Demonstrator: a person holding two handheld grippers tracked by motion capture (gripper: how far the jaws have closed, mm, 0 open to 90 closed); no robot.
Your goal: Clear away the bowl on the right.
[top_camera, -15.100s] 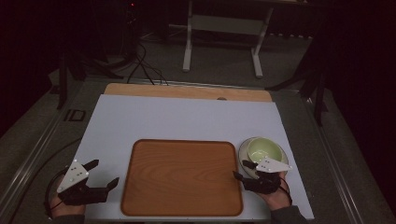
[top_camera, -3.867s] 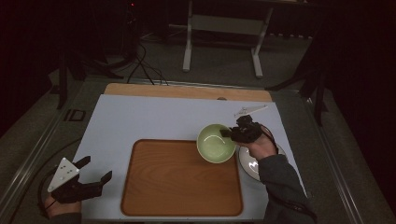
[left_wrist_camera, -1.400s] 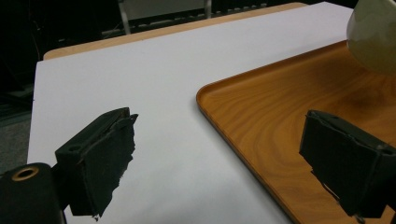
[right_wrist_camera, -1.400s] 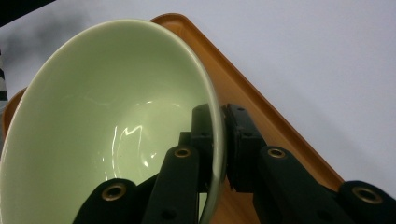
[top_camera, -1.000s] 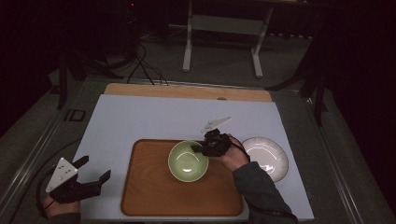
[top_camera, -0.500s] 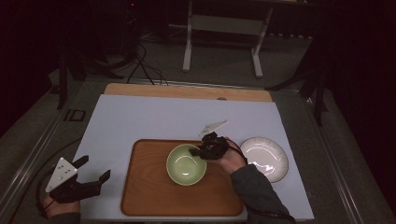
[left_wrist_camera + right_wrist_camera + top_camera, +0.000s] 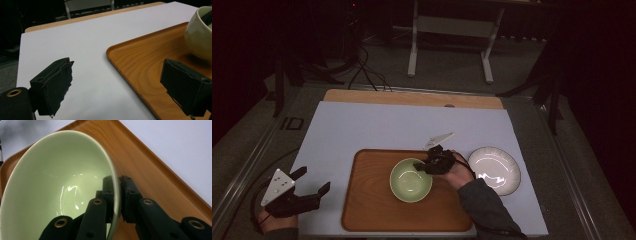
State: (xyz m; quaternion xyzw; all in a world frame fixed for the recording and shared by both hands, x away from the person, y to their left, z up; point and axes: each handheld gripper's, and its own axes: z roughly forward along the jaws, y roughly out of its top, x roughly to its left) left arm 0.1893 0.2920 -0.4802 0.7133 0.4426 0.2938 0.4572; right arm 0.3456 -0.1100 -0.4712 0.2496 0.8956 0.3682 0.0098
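Observation:
A pale green bowl (image 7: 410, 180) sits over the middle of the wooden tray (image 7: 372, 210). My right gripper (image 7: 421, 167) is shut on the bowl's right rim; in the right gripper view one jaw lies inside the bowl (image 7: 57, 190) and one outside, pinching the wall. Whether the bowl rests on the tray (image 7: 155, 175) or hangs just above it I cannot tell. My left gripper (image 7: 314, 181) stands open at the table's front left, left of the tray, with nothing between its jaws. The left gripper view shows the tray's corner (image 7: 140, 60) and the bowl's side (image 7: 200, 35).
A white plate (image 7: 494, 170) lies on the white mat (image 7: 377, 125) just right of the tray. The mat covers a wooden tabletop (image 7: 412, 97). Dark floor, cables and a metal stand (image 7: 452, 30) lie beyond the far edge.
My right gripper has carried the bowl slightly leftward and nearer over the tray's middle. The left gripper has stayed put.

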